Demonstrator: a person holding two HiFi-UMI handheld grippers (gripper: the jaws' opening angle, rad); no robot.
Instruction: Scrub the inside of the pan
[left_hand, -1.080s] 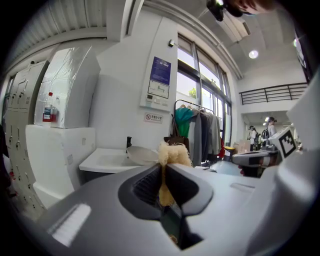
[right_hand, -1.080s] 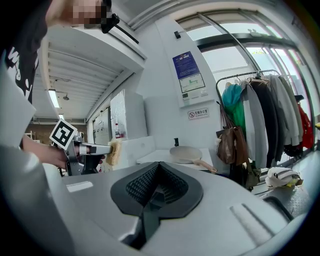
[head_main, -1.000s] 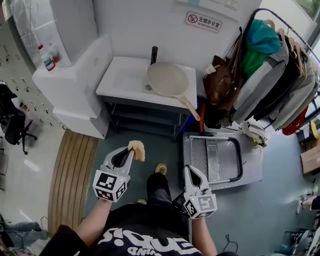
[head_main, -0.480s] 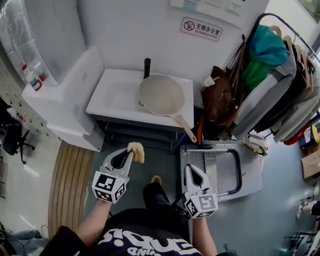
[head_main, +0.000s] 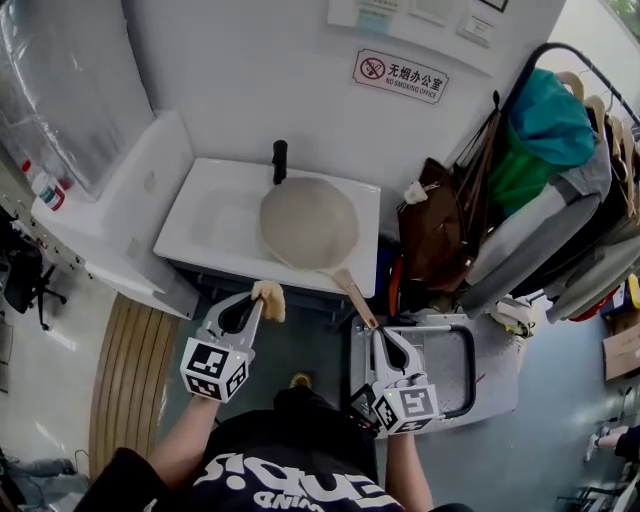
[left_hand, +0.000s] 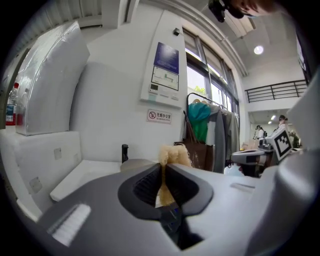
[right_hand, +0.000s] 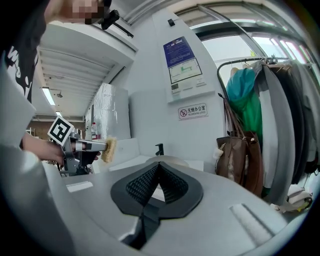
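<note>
A pale beige pan (head_main: 309, 222) lies across the white sink (head_main: 210, 225), its wooden handle (head_main: 355, 297) sticking out over the front edge. My left gripper (head_main: 260, 300) hovers in front of the sink, shut on a tan scrubbing pad (head_main: 268, 298); in the left gripper view the tan scrubbing pad (left_hand: 172, 156) pokes out between the jaws. My right gripper (head_main: 381, 338) is shut and empty, just below the handle's tip. In the right gripper view the pan (right_hand: 170, 160) lies straight ahead and the left gripper with the scrubbing pad (right_hand: 108, 149) is at left.
A black faucet (head_main: 279, 160) stands behind the pan. A brown bag (head_main: 437, 230) and a rack of clothes (head_main: 560, 190) hang at right. A metal platform cart (head_main: 425, 350) lies on the floor under my right gripper. A white cabinet (head_main: 120, 220) flanks the sink's left.
The sink and pan have come closer and lower in the head view as I moved toward them. Both grippers kept their hold and state.
</note>
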